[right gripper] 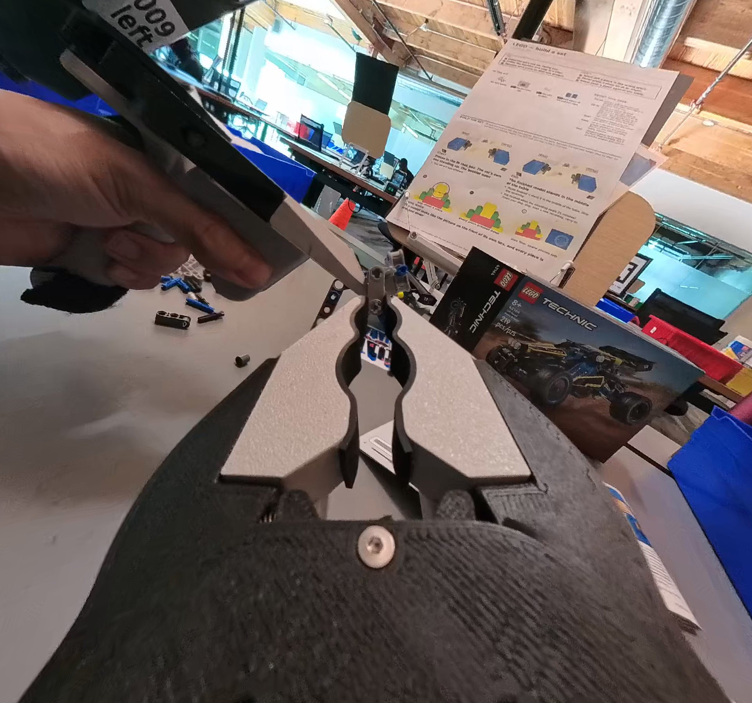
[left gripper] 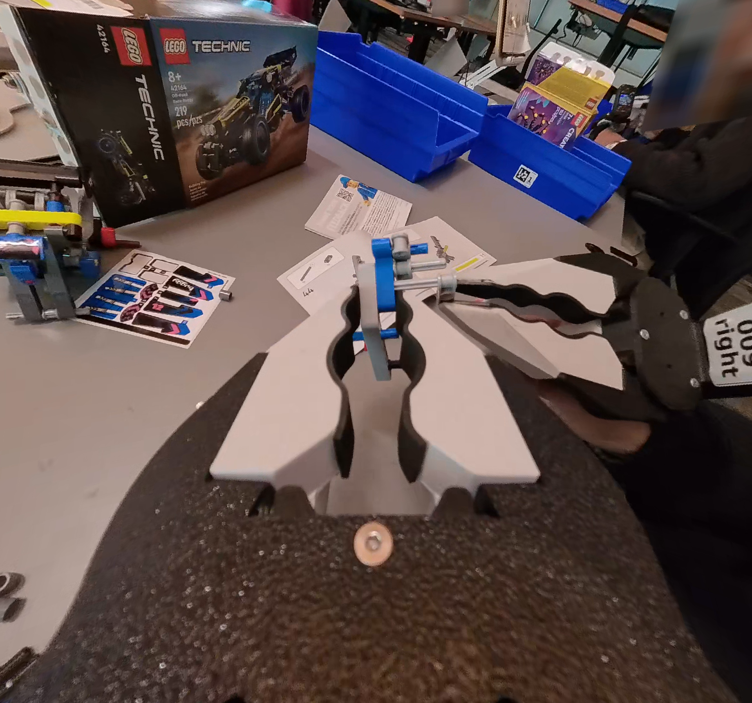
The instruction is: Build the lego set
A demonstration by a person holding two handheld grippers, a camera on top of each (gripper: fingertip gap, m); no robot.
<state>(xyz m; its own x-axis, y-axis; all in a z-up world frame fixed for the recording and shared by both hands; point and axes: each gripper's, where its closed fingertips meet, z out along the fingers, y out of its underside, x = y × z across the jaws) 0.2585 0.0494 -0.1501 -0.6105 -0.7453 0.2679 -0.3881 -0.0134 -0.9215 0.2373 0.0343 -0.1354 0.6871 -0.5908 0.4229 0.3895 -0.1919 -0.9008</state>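
In the left wrist view, the left gripper [left gripper: 376, 309] sits at frame centre, its fingers clamped on a small blue and grey lego piece [left gripper: 384, 276]. From the right edge the right gripper [left gripper: 449, 294] reaches in, pinching a grey connector [left gripper: 446, 285] on a rod sticking out of that piece. A lego box [left gripper: 171, 101] stands upper left, a sticker sheet [left gripper: 156, 298] lies at left, blue bins [left gripper: 390, 113] above centre.

In the right wrist view, the right gripper [right gripper: 376, 309] at centre is closed on the connector [right gripper: 376, 290]; the left gripper [right gripper: 358, 276] comes down from the upper left, held by a hand [right gripper: 106, 211]. Loose parts [right gripper: 187, 300] lie at left on the table [right gripper: 101, 419].
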